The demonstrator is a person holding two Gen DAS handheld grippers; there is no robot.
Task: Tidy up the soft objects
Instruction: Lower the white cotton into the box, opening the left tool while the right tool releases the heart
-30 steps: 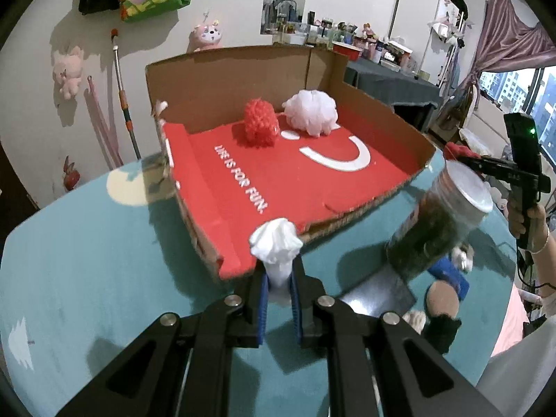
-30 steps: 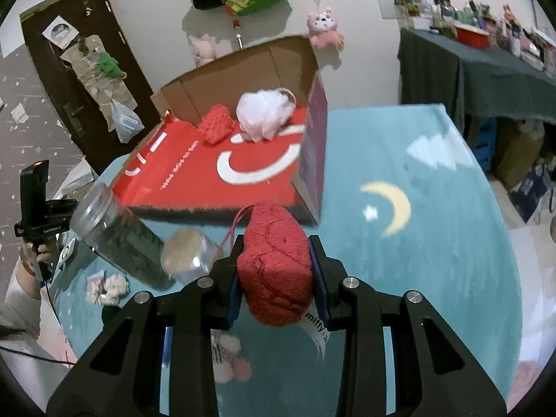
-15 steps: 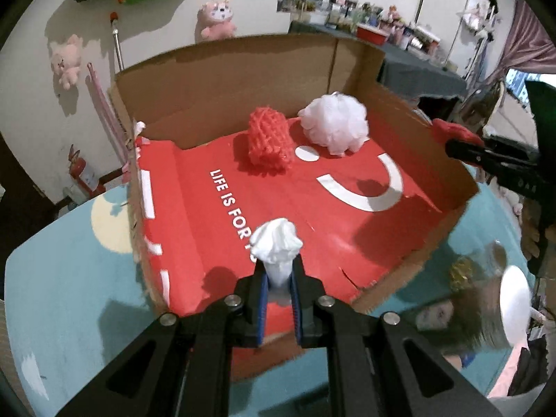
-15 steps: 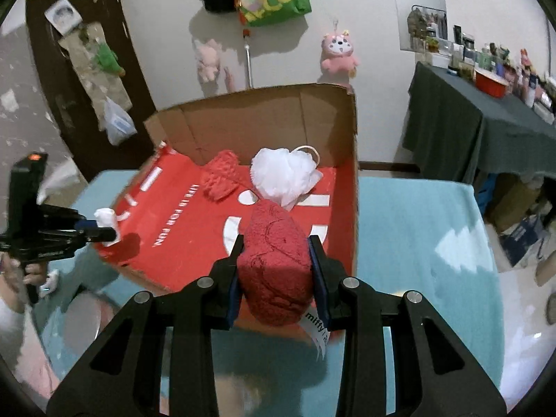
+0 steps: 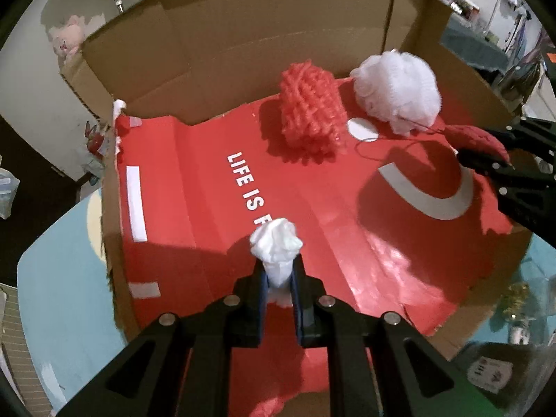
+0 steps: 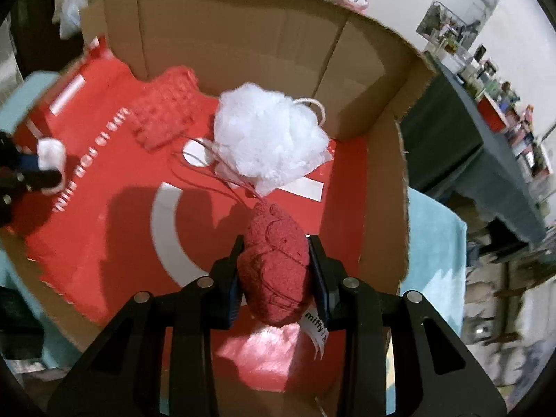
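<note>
Glossy red-lined cardboard box point(image 5: 215, 69); left tool point(image 5: 278, 278) pinching crumpled white wad point(image 5: 276, 243), right tool point(image 6: 274, 271) squeezing nubbly red plush point(image 6: 274, 264).

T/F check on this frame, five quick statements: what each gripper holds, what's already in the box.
1. The left gripper is shut on a white soft wad. True.
2. The right gripper is empty. False: it is shut on a dark red plush item with a white label.
3. A white mesh pouf lies inside the cardboard box. True.
4. The red crocheted piece lies outside the box on the teal table. False: it lies on the box's red floor, beside the pouf.
5. Both grippers are over the box's red floor. True.
</note>
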